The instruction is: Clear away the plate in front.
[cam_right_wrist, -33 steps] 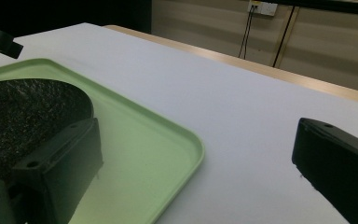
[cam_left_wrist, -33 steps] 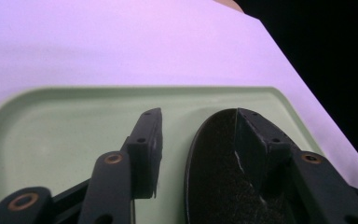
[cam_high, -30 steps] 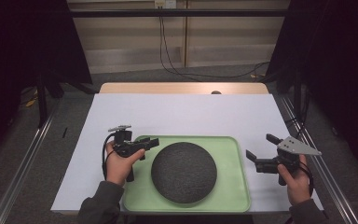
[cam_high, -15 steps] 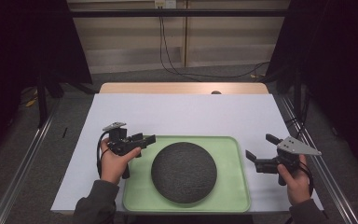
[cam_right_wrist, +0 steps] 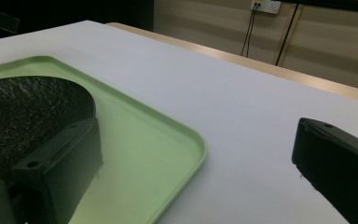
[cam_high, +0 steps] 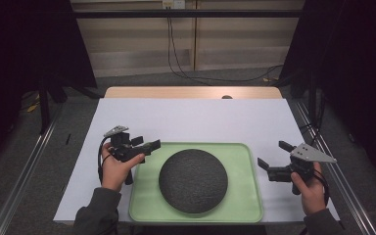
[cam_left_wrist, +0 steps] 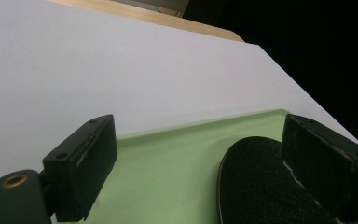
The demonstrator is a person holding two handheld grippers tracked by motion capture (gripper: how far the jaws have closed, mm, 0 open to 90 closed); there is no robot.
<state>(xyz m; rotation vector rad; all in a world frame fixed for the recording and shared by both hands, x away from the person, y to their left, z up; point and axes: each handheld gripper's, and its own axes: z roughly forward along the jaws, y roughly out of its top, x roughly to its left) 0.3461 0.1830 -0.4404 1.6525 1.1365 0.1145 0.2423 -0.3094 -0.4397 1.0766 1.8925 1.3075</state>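
Note:
A dark, rough round disc (cam_high: 193,180) lies in a pale green tray (cam_high: 245,205) near the table's front edge. My left gripper (cam_high: 148,143) hovers over the tray's far left corner and points toward the disc. Its jaws have just been opening and stand wide, with nothing gripped. The left gripper view looks between those jaws (cam_left_wrist: 200,126) at the tray (cam_left_wrist: 168,158) and the disc (cam_left_wrist: 256,186) beyond. My right gripper (cam_high: 274,155) is open beside the tray's right rim, holding nothing. Its own view (cam_right_wrist: 196,128) shows the tray's corner (cam_right_wrist: 158,140) and the disc (cam_right_wrist: 23,112).
A white sheet (cam_high: 196,120) covers most of the table, and a strip of bare wood (cam_high: 191,92) shows along the far edge. A small dark object (cam_high: 226,97) sits on that strip. Metal rails (cam_high: 24,181) run along both sides.
My left hand has drawn back slightly to the left, away from the disc, and its jaws look wider apart. The right hand and gripper have stayed put.

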